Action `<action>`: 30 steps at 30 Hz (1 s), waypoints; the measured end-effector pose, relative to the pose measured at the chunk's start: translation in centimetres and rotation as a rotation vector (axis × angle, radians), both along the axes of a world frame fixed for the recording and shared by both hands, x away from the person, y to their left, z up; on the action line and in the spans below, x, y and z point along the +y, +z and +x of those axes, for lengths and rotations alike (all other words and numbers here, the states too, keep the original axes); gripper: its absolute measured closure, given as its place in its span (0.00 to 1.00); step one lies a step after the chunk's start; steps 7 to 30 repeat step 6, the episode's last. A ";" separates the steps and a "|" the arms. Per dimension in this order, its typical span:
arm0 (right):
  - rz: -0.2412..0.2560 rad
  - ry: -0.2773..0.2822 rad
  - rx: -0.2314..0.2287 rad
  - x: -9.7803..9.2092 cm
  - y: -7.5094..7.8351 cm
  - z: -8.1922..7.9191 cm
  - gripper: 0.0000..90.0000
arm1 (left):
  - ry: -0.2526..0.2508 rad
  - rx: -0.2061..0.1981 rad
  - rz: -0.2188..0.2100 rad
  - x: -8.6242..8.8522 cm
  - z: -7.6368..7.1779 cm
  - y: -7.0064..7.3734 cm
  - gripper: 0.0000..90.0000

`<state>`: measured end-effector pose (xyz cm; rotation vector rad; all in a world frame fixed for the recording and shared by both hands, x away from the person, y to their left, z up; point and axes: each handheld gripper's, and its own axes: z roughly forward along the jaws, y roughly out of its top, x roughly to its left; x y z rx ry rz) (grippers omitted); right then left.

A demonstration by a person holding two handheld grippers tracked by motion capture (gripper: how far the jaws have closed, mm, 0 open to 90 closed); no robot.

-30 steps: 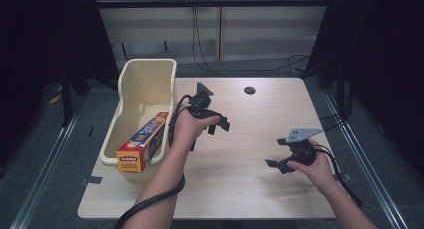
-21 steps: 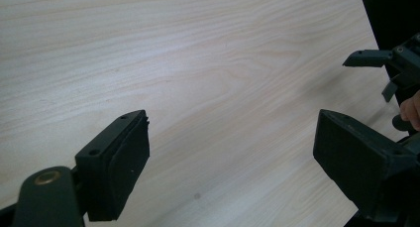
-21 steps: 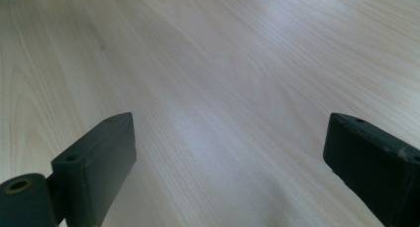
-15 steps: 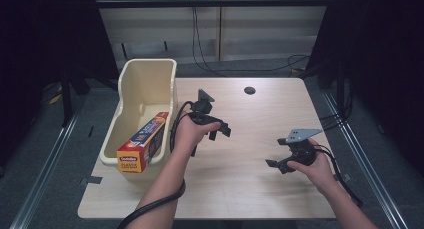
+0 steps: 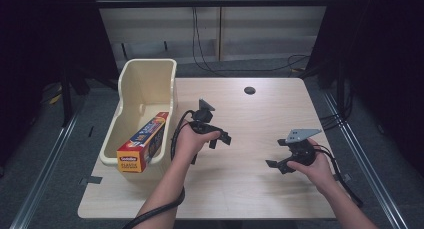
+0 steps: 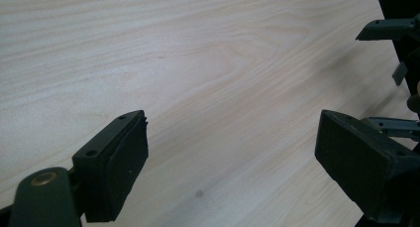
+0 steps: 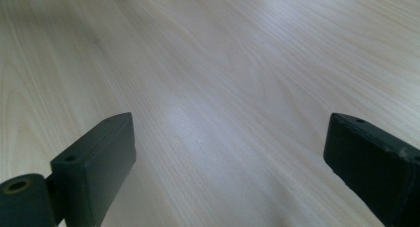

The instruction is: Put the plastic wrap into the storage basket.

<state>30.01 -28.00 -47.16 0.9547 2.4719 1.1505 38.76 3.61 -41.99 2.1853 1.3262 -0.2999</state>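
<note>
Both jaws spread wide, nothing held: left hand-held gripper and right hand-held gripper above bare bench. Foil box propped in cream bin, overhanging its near rim. Likely to tip out if nudged carelessly.

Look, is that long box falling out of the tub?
Not falling, but it sits askew. The long orange and blue cardboard box is too long for the cream plastic tub, so its yellow end pokes over the near rim. Both grippers hover open above the wooden table.
</note>
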 end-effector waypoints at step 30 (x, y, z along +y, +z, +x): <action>0.000 -0.003 0.007 -0.1 -0.1 0.1 0.06 | -0.010 -0.011 -0.003 -0.1 -0.2 -0.6 0.14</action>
